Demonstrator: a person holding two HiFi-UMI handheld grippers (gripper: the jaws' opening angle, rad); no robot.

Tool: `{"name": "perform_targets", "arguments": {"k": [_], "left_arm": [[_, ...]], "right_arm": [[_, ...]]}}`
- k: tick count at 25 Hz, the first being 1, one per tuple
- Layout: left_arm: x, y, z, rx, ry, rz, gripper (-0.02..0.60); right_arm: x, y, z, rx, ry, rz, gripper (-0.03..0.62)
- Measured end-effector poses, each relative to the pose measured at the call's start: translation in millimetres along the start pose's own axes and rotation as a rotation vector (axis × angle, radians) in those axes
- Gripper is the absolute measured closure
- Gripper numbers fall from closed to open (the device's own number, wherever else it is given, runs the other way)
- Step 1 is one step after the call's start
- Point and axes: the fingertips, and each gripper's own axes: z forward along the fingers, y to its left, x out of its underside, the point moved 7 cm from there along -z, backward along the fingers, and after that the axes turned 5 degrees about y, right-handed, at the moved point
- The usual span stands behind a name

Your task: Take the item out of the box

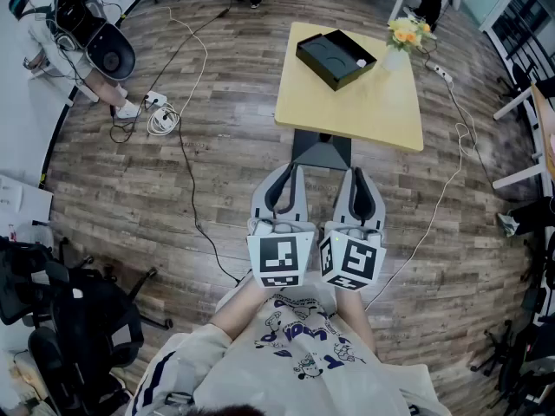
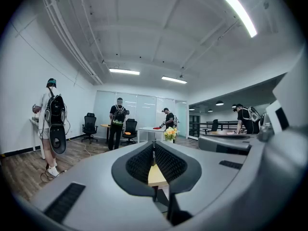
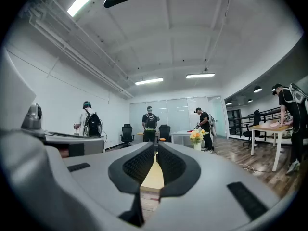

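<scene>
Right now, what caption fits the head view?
Left hand-held gripper and right hand-held gripper, both shut, face a yellow table with a black box and flowers.

This is an open-plan office. Far ahead of the left gripper stand a glass partition wall, black swivel chairs and white desks under ceiling strip lights. To its left, cables trail over the wood-plank floor.

Open black box on the yellow table
It lies flat and lidless, turned at an angle near the far edge; 1 small white item sits in its right corner.
</scene>
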Motion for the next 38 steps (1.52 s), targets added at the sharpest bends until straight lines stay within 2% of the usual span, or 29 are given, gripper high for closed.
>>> {"name": "perform_targets", "arguments": {"k": [18, 38], "left_arm": [[0, 3, 28, 0.021, 0.016, 0.009, 0.555], [-15, 46, 130, 0.099, 0.021, 0.016, 0.555]], "right_arm": [[5, -8, 24, 0.012, 0.013, 0.017, 0.548], [-3, -10, 124, 0.081, 0.014, 0.025, 0.547]]}}
